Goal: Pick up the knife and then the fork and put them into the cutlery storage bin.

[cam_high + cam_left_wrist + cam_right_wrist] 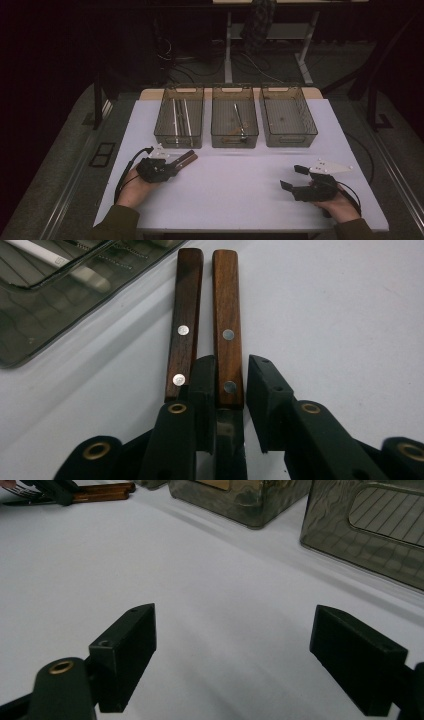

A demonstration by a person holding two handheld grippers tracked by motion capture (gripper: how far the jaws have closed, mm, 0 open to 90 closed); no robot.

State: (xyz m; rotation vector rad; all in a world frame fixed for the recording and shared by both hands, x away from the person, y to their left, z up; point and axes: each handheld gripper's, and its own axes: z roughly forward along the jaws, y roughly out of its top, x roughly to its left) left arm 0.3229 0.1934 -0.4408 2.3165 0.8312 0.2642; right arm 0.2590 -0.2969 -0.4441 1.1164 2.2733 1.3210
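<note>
- A white table (240, 190) is seen in a dark room, with three clear bins (235, 117) lined up across the upper centre.
- At lower right, the right gripper (292, 177) is held with its jaws spread wide, nothing between them.
- At lower left, the left gripper (175, 162) is clamped on the lighter of two wooden handles (227, 335); the darker one lies beside it.

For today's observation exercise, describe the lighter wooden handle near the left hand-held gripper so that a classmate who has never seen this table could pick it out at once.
Start at the white table and find the left hand-held gripper, in front of the left bin. Two wooden handles lie side by side there. The lighter handle is the reddish-brown one between the jaws; the darker handle lies just outside them.
</note>
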